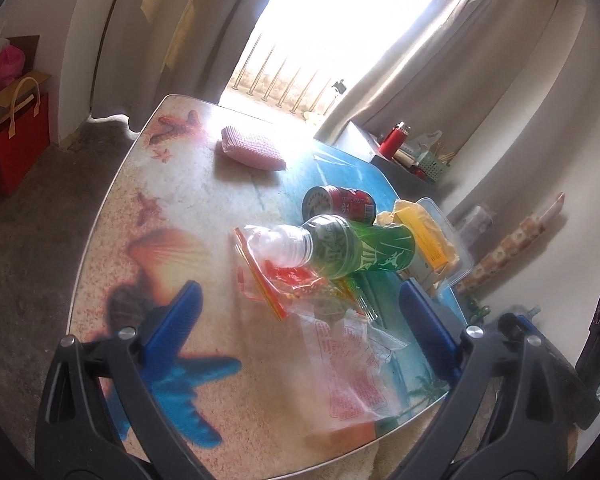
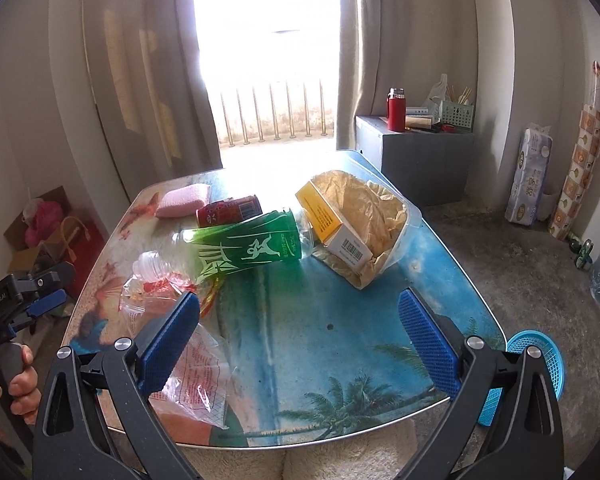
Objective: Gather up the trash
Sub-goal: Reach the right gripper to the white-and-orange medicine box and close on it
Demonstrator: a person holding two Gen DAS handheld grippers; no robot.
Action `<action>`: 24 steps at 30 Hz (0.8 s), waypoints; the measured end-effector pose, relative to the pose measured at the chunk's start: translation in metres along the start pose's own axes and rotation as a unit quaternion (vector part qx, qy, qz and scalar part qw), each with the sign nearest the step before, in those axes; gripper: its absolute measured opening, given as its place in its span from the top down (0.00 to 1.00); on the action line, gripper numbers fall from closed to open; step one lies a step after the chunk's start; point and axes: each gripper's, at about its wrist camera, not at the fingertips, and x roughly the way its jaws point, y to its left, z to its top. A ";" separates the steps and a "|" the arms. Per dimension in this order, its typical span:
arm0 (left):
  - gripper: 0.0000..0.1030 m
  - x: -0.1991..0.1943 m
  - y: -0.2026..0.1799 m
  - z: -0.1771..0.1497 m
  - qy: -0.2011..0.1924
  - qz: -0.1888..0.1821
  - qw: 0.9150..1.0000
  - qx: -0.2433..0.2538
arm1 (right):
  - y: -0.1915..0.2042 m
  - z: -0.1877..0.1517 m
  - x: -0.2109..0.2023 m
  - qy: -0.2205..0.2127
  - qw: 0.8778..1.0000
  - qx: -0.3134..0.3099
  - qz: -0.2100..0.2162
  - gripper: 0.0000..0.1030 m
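Left wrist view — our left gripper [image 1: 298, 326] hangs wide open, empty, over the wrappers.
Just beyond lies the green bottle [image 1: 340, 246], long axis left-right, cap left; our right gripper [image 2: 300, 344], also wide, sits farther off.

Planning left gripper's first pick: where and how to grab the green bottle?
Grip the green bottle across its labelled mid-body, coming from above. It lies on its side atop plastic bags, neck toward the left gripper, whose open fingers look wide enough for the round body.
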 end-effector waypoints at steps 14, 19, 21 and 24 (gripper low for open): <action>0.08 0.034 -0.074 0.023 0.006 -0.006 0.987 0.160 | -0.066 0.028 0.023 -0.009 0.998 0.056 0.001 0.11; 0.08 0.059 -0.088 0.022 0.028 0.000 0.984 0.176 | -0.106 0.059 0.048 -0.030 0.997 0.064 -0.019 0.22; 0.08 0.065 -0.094 0.022 0.031 0.004 0.982 0.184 | -0.116 0.071 0.062 -0.023 0.997 0.070 -0.026 0.34; 0.08 0.072 -0.101 0.021 0.031 0.007 0.981 0.192 | -0.118 0.078 0.073 -0.019 0.996 0.082 0.010 0.43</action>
